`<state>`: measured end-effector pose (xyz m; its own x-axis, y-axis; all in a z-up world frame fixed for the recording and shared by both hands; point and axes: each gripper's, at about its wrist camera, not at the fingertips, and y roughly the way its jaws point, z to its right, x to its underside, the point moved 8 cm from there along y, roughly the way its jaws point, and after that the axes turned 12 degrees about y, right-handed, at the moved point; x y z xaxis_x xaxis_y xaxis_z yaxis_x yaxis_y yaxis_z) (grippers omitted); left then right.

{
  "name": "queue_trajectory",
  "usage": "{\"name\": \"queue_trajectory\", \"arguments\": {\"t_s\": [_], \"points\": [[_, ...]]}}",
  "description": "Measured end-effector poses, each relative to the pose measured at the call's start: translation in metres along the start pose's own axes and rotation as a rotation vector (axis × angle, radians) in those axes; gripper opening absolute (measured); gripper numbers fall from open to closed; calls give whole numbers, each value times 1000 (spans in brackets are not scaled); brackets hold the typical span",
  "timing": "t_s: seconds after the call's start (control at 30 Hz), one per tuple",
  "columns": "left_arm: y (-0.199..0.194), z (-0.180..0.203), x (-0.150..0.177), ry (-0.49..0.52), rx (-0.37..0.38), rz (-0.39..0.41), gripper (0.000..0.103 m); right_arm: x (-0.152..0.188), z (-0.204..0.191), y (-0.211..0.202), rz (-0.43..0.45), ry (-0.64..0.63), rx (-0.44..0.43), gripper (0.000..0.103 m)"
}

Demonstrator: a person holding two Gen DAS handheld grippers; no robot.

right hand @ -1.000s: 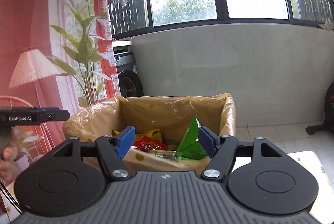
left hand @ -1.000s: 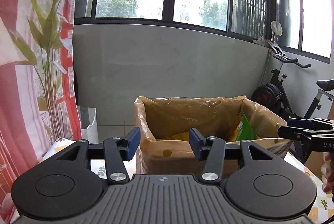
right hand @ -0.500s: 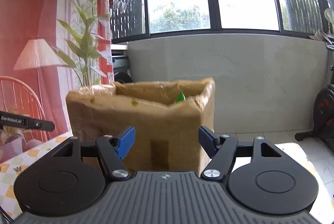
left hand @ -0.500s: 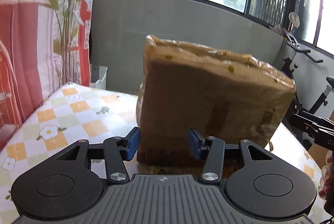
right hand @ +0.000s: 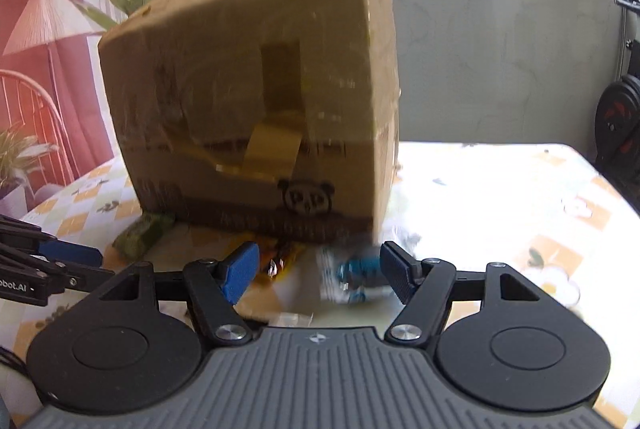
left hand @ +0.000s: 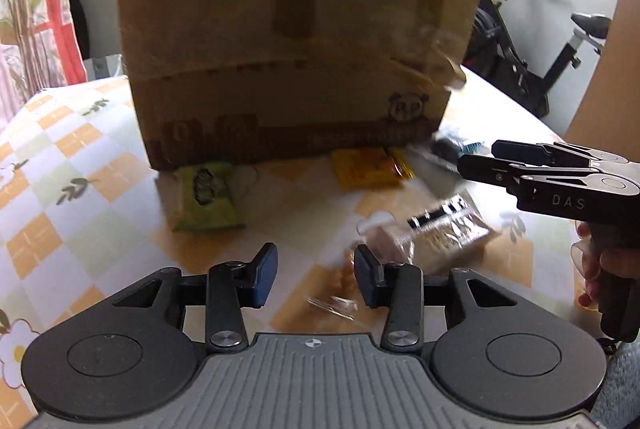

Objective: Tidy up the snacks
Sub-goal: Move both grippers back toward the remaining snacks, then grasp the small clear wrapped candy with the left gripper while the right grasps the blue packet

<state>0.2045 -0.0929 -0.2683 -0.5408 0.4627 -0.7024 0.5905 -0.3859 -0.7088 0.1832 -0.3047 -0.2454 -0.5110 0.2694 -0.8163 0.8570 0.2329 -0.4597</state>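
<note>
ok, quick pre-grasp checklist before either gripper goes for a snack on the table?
1. Left gripper empty: ok, jaws closing, nothing between the pads.
2. Right gripper empty: ok, open, pads touching nothing.
3. Right-side target: ok, blue-and-white packet lies on the table just ahead of the jaws.
4. Left-side target: cannot tell, clear wrapped snack is blurred and off to the right of the jaws.
5. Cardboard box out of the grasp path: ok, it stands behind the packets.
6. Green packet and yellow packet free: cannot tell, both lie against the box base.
</note>
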Motion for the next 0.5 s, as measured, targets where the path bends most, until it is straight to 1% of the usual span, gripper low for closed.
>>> {"name": "queue_trajectory", "arguments": {"t_s": [0.1, 0.17, 0.3, 0.37, 0.4, 0.43, 0.47, 0.5], "points": [[4, 6, 4, 11, 6, -19, 43, 9, 4, -4, -11, 18, 0, 70], [6, 8, 5, 17, 6, -32, 43, 8, 4, -6, 5, 23, -7, 70], [13, 14, 7, 29, 7, -57, 43, 12, 3, -4, -17, 22, -22, 70], [14, 16, 7, 44, -2, -57, 42, 13, 4, -3, -23, 26, -25, 70], [14, 17, 7, 53, -7, -55, 37, 13, 5, -3, -26, 32, -25, 70], [14, 17, 7, 57, -8, -53, 28, 13, 6, -2, -28, 41, -24, 70], [15, 17, 7, 58, -12, -54, 23, 13, 8, -2, -30, 49, -23, 70], [15, 17, 7, 58, -15, -55, 20, 13, 9, -2, -30, 56, -23, 70]]}}
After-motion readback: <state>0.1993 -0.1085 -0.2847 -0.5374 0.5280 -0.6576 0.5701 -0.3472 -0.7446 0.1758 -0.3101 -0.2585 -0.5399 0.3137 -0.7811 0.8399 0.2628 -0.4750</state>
